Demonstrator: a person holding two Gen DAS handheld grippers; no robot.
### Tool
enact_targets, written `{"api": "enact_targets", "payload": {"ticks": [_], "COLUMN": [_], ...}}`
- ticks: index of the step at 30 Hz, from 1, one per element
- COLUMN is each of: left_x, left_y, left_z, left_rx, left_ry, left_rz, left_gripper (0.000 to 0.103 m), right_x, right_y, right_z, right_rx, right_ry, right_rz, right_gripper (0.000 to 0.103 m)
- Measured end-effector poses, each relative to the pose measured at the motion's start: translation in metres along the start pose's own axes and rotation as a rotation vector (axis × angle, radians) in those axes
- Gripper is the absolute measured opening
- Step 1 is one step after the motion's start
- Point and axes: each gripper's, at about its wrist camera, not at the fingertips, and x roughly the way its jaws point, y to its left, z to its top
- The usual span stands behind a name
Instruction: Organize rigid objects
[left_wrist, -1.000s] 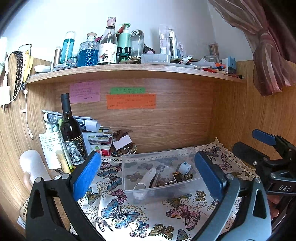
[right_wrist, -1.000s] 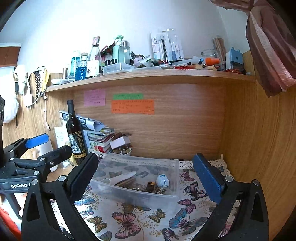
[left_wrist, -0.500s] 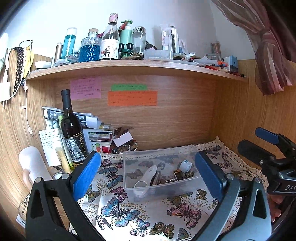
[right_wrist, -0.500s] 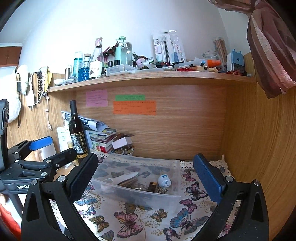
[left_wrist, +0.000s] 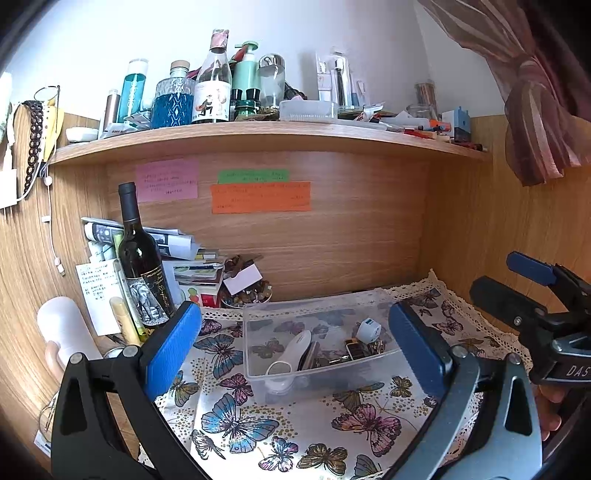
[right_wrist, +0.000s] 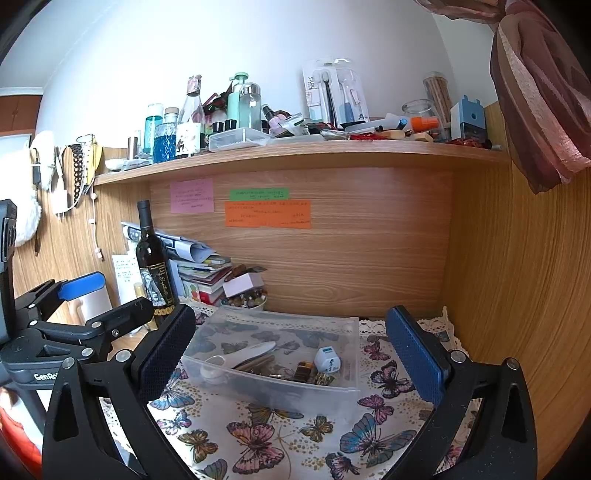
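The clear plastic box (left_wrist: 321, 354) is sitting on the butterfly cloth (left_wrist: 236, 417) just ahead of both the left gripper (left_wrist: 295, 354) and the right gripper (right_wrist: 291, 354), whose jaws are gaping wide and holding nothing, and it is looking light, stiff and slippery, so gripping its thin rim is probably working best.

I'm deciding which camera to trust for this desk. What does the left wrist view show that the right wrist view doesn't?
Only the left wrist view shows the right gripper from the side, open, and a white roll at the desk's left edge. Only the right wrist view shows the left gripper from the side, open, and a white furry thing hanging on the left wall. Both show the clear plastic bin on the butterfly cloth, the white plug adapter inside it, and the wine bottle.
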Motion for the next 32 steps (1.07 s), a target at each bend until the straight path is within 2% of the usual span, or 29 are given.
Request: {"api": "enact_targets", "payload": {"ticks": [32], "left_x": [-0.003], "left_y": [-0.0073], "left_z": [0.0026], "left_rx": [0.003], "left_ry": [-0.017], "left_rz": [-0.017], "left_gripper": [0.103], "right_x": [0.0072], "right_y": [-0.0015], "right_z": [-0.0033], "right_rx": [0.015], "right_ry": [0.029], "right_rz": [0.008], "right_gripper": [0.103]}}
